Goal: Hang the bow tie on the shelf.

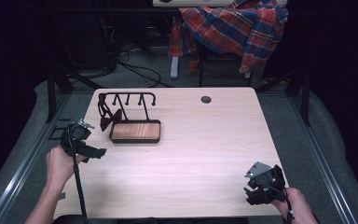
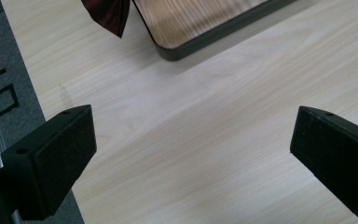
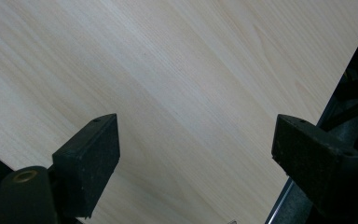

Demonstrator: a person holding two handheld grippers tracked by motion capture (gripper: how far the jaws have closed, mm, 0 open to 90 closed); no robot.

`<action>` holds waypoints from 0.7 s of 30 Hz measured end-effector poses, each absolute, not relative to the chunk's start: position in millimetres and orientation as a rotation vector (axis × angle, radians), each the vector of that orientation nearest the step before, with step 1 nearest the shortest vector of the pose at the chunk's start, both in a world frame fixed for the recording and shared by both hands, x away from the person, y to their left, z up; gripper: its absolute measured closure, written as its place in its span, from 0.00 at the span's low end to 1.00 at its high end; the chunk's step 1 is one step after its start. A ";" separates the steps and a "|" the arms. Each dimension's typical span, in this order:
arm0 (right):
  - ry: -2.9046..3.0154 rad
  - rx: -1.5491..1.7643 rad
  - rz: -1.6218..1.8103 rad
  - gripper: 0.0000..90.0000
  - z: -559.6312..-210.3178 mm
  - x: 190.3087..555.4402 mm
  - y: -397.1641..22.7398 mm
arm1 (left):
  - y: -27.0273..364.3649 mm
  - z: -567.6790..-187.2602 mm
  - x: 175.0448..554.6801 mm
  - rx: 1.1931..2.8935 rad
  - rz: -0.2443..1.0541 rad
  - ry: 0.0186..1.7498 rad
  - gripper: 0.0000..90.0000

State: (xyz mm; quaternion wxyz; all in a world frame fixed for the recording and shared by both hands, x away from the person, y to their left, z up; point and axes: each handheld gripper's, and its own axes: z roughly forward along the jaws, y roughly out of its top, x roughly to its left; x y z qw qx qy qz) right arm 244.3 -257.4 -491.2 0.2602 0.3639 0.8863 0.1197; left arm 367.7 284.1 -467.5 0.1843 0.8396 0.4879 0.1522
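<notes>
1. Your left gripper (image 1: 94,153) sits near the table's (image 1: 191,154) left edge, at about 9 o'clock from the table's middle in the high view. Its jaws are spread wide and released, with nothing between them.
2. In the left gripper view the two black pads (image 2: 60,158) stand far apart at the lower corners, and bare tabletop (image 2: 205,140) lies between them. Neither pad touches anything that you can see.
3. The thing nearest that gripper is the dark red bow (image 1: 109,117). It hangs from the left end of the black rack (image 1: 130,99), against the left rim of the tray (image 1: 135,131).
4. From your left gripper the bow lies at roughly 1 o'clock in the high view, near but apart from the jaws. In the left gripper view one tip of the bow (image 2: 109,16) shows at 11 o'clock, with the tray's corner (image 2: 182,49) at 12 o'clock.
5. The rack and tray stand toward the table's back left, about 10 o'clock from its middle.
6. Your right gripper (image 1: 256,191) rests at the front right corner of the table, near 4 o'clock from its middle, well apart from the bow.
7. Its jaws are also unclenched and wide. In the right gripper view the pads (image 3: 88,158) frame plain wood (image 3: 182,93), and the right pad hangs past the table edge. It holds nothing.
</notes>
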 end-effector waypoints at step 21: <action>2.414 0.984 0.335 0.17 -492.8 244.5 -256.9 | 278.8 -519.1 361.1 2.437 0.311 1.386 0.00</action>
